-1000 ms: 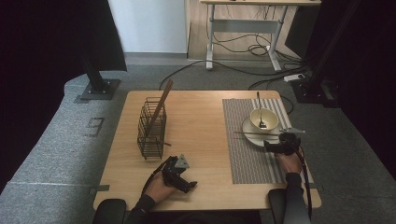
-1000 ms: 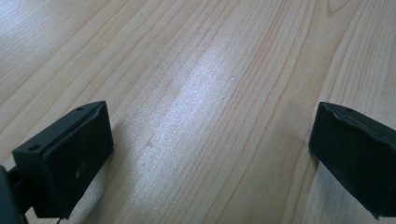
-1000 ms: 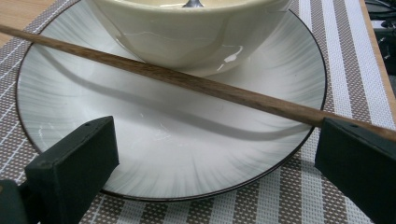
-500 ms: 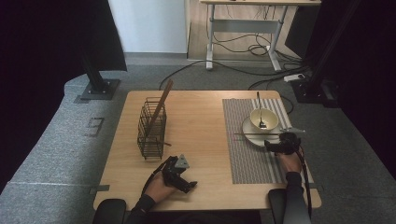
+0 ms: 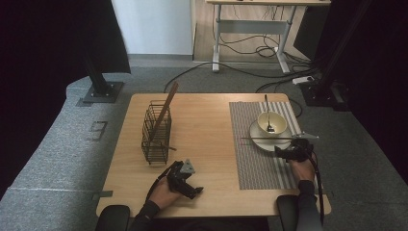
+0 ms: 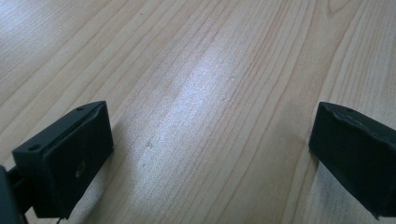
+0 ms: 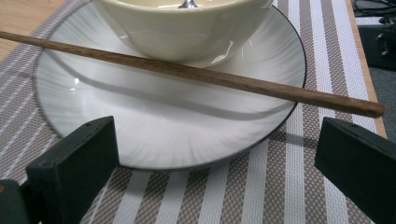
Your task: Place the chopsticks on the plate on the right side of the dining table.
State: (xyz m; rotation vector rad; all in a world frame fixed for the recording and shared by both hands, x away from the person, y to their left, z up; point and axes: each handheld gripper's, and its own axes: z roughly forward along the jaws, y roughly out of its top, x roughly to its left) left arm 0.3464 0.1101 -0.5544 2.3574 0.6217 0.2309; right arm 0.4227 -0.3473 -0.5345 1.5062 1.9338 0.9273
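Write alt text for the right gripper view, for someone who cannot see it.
A wooden chopstick lies across a white plate, in front of a cream bowl standing on that plate. The right hand-held gripper is open just short of the plate, its two black jaws wide apart above a striped placemat.

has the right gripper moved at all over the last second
Yes, slightly: the right gripper has drawn back toward the person, away from the plate, leaving the chopstick lying across it.
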